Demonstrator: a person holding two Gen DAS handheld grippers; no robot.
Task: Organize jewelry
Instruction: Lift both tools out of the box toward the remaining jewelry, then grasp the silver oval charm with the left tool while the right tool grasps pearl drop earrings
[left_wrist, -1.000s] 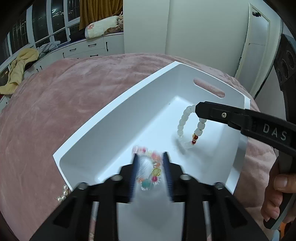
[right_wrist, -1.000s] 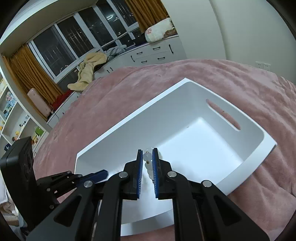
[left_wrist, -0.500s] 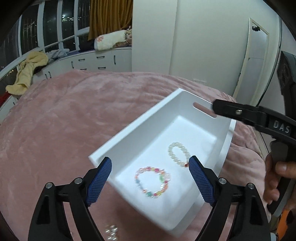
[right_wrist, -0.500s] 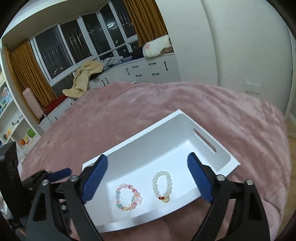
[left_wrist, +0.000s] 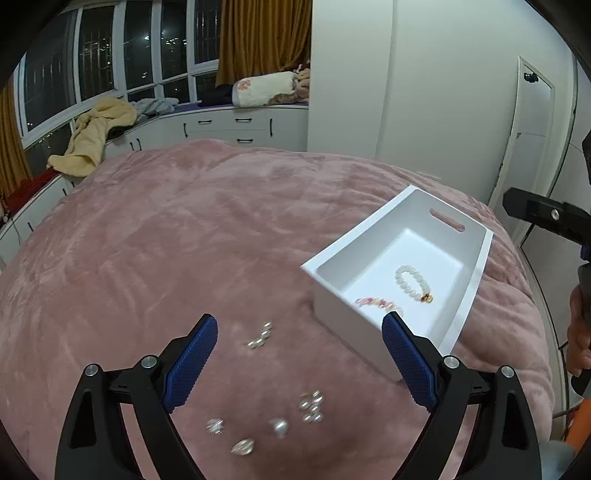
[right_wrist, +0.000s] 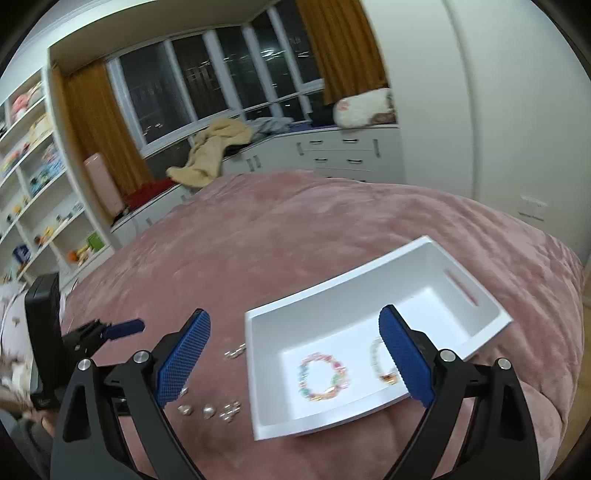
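Note:
A white bin (left_wrist: 476, 273) (right_wrist: 250, 354) sits on the pink blanket. A white bead bracelet (left_wrist: 412, 282) (right_wrist: 382, 360) and a colourful bead bracelet (left_wrist: 376, 303) (right_wrist: 323, 376) lie on its floor. Loose silvery pieces (left_wrist: 260, 336) (right_wrist: 234, 354) are scattered on the blanket left of the bin, with more (left_wrist: 310, 404) (right_wrist: 207, 410) nearer me. My left gripper (left_wrist: 300, 319) hovers above those pieces, its jaws opening and nothing between them. My right gripper (right_wrist: 294, 313) stands open and empty above the bin's near left corner.
The pink blanket (left_wrist: 177, 236) covers a bed that stretches away to the left and back. White drawers (left_wrist: 236, 129) with a yellow towel (left_wrist: 96, 136) run under the windows. A hand (left_wrist: 578, 332) holds the right gripper's handle. Shelves (right_wrist: 33, 177) stand at far left.
Both grippers let go of their bracelets, which now lie in the bin. Both jaws have spread wide and pulled up and back; the left one swung left over the loose pieces.

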